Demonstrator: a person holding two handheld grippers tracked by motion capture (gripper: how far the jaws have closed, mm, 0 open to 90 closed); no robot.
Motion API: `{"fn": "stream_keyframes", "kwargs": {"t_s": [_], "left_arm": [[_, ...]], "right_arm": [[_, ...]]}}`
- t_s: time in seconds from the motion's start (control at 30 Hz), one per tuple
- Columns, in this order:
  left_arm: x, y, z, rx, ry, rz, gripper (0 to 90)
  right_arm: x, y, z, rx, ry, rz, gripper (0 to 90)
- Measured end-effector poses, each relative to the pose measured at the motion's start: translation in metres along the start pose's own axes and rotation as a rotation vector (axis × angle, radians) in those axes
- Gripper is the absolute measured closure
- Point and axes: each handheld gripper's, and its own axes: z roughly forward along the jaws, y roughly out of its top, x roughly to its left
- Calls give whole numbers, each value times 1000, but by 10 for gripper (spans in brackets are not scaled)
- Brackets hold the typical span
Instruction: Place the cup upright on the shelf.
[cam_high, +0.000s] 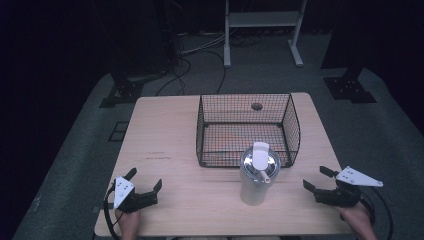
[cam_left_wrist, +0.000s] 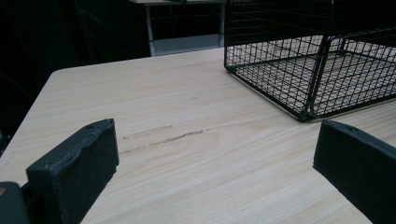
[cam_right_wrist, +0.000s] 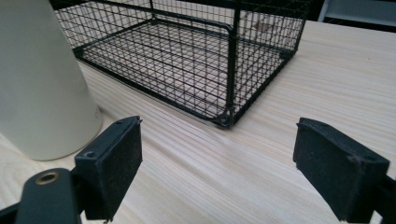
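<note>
I have both tongs resting low on the wooden surface (cam_high: 165, 145), each spread wide and pinching nothing. My left tongs (cam_high: 145, 184) sit well apart from the tumbler (cam_high: 256, 180), which stands upright between the two tongs, nearer my right tongs (cam_high: 317, 179). In the right gripper view its pale wall (cam_right_wrist: 42, 84) rises just beyond the left-hand jaw, not touching it. The tumbler's lid carries a white flap and a straw stub. Directly behind the tumbler, ahead of both tongs, sits the black wire basket (cam_high: 292, 117), just beside it.
</note>
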Motion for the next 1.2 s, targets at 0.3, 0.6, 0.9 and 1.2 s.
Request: {"fn": "stream_keyframes", "kwargs": {"t_s": [0.3, 0.6, 0.9, 1.2], "left_arm": [[0, 0, 0, 0, 3, 2, 0], [0, 0, -1, -6, -2, -1, 0], [0, 0, -1, -5, -2, -3, 0], [0, 0, -1, -5, -2, -2, 0]], "right_arm": [[9, 7, -1, 9, 29, -37, 145], [28, 20, 0, 14, 83, -108, 138], [44, 31, 0, 13, 146, -173, 135], [60, 35, 3, 23, 222, -219, 130]]}}
